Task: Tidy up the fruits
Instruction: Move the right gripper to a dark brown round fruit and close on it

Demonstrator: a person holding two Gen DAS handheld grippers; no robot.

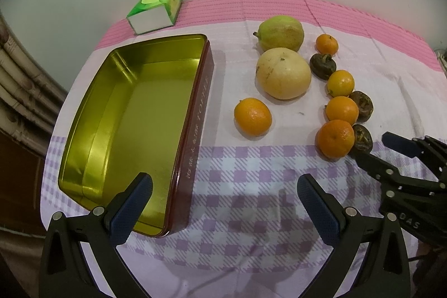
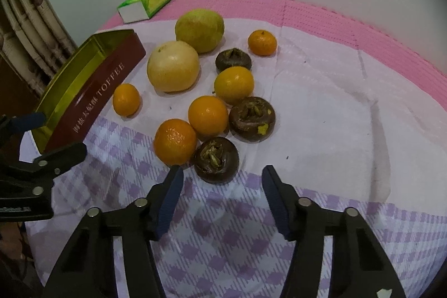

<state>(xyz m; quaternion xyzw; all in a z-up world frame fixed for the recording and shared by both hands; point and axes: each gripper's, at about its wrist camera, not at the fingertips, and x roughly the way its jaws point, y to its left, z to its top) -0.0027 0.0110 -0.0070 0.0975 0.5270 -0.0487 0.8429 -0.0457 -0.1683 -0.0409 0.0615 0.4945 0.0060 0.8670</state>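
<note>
An open toffee tin point(image 1: 131, 113) with a gold inside and dark red walls lies empty at the left; it also shows in the right wrist view point(image 2: 92, 91). Fruits lie to its right: a green-yellow fruit point(image 1: 280, 32), a pale round fruit point(image 1: 283, 73), several oranges such as a lone one point(image 1: 252, 116), and three dark brown fruits. My left gripper point(image 1: 223, 192) is open and empty over the checked cloth, at the tin's near right corner. My right gripper point(image 2: 222, 183) is open and empty, just in front of the nearest brown fruit point(image 2: 216, 159) and orange point(image 2: 175, 141).
A green tissue box point(image 1: 156, 9) stands at the table's back left by the wall. A pink mat point(image 2: 363, 27) runs along the back under the pale cloth point(image 2: 321, 102). A curtain point(image 2: 30, 27) hangs at the left.
</note>
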